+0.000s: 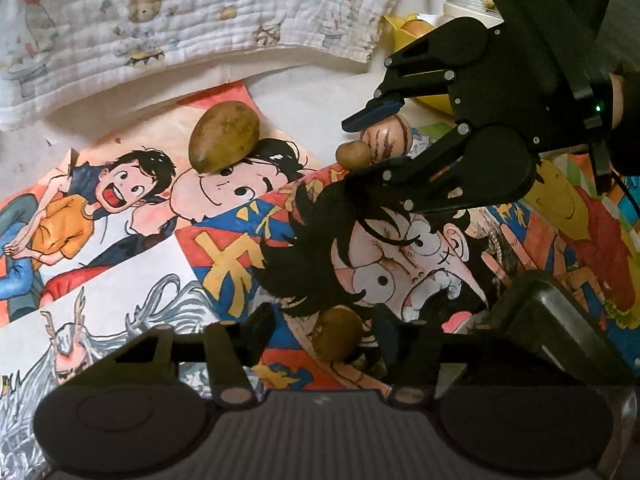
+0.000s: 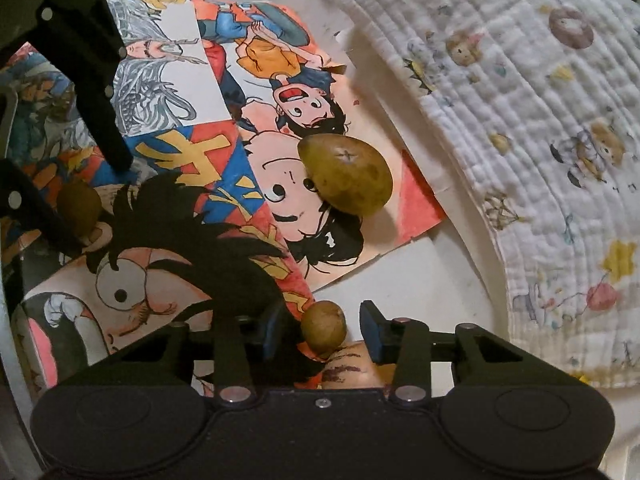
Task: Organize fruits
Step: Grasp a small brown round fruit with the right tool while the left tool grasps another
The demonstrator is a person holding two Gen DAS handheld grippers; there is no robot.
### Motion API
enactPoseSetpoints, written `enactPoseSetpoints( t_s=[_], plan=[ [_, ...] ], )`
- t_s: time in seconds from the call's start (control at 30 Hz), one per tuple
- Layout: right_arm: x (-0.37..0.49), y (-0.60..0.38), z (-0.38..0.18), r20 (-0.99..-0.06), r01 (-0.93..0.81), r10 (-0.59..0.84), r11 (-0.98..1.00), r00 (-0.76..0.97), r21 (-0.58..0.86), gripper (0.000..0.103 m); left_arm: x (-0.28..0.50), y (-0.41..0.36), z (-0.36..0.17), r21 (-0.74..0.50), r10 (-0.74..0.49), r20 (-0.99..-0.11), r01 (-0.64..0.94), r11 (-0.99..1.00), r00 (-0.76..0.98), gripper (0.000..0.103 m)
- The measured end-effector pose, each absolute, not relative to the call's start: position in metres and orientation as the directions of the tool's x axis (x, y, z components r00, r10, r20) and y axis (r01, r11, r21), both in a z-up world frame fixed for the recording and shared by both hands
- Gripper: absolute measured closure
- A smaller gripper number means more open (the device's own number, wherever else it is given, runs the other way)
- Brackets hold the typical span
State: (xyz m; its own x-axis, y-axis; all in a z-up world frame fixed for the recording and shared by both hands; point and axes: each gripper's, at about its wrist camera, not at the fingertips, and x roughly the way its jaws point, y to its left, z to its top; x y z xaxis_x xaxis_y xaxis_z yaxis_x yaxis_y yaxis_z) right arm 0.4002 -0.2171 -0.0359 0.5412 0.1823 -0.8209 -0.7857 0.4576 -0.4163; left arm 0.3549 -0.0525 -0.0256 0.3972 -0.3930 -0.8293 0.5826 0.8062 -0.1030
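A large brown-green fruit (image 1: 224,135) (image 2: 346,174) lies on the cartoon poster (image 1: 132,216). A small brown fruit (image 1: 338,334) (image 2: 78,206) sits between my left gripper's (image 1: 320,330) open fingers. Another small brown fruit (image 2: 323,325) (image 1: 352,154) sits between my right gripper's (image 2: 322,326) open blue-padded fingers (image 2: 372,330), with a pale fruit with dark streaks (image 2: 352,366) (image 1: 390,136) just behind it. The right gripper (image 1: 356,148) shows at the upper right of the left wrist view. The left gripper's fingers (image 2: 104,128) show at the left of the right wrist view.
A white quilted blanket (image 1: 180,12) (image 2: 520,120) with bear prints lies along the poster's far edge. A yellow container (image 1: 408,30) holding fruit stands behind the right gripper, next to a white stack (image 1: 468,4). A dark box (image 1: 560,320) sits at the right.
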Motion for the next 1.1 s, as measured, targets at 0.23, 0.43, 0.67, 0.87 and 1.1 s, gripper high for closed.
enactPoseSetpoints(
  t_s=[0.23,0.43,0.67,0.87,1.1],
  plan=[
    [0.411,-0.214,-0.036,-0.858,-0.802,0.14,0.454,0.494,-0.388,0.074,0.354,-0.057,-0.027,-0.104,-0.396,-0.83,0.588,0.802,0.393,0.068],
    [0.408,-0.209,-0.038,-0.857,-0.804,0.126,0.437,0.5,-0.404,0.076,0.356,-0.056,-0.027,-0.14,-0.413,-0.822,0.564,0.814,0.392,0.075],
    [0.397,-0.213,-0.031,-0.844,-0.794,0.199,0.496,0.499,-0.352,0.076,0.36,-0.056,-0.026,-0.156,-0.41,-0.82,0.534,0.831,0.4,0.075],
    [0.374,-0.22,-0.015,-0.827,-0.789,0.316,0.571,0.466,-0.227,0.076,0.356,-0.052,-0.023,-0.185,-0.426,-0.804,0.507,0.842,0.414,0.075],
    [0.332,-0.222,0.012,-0.758,-0.768,0.418,0.618,0.5,-0.166,0.076,0.334,-0.043,-0.016,-0.209,-0.437,-0.778,0.47,0.858,0.451,0.075]
  ],
)
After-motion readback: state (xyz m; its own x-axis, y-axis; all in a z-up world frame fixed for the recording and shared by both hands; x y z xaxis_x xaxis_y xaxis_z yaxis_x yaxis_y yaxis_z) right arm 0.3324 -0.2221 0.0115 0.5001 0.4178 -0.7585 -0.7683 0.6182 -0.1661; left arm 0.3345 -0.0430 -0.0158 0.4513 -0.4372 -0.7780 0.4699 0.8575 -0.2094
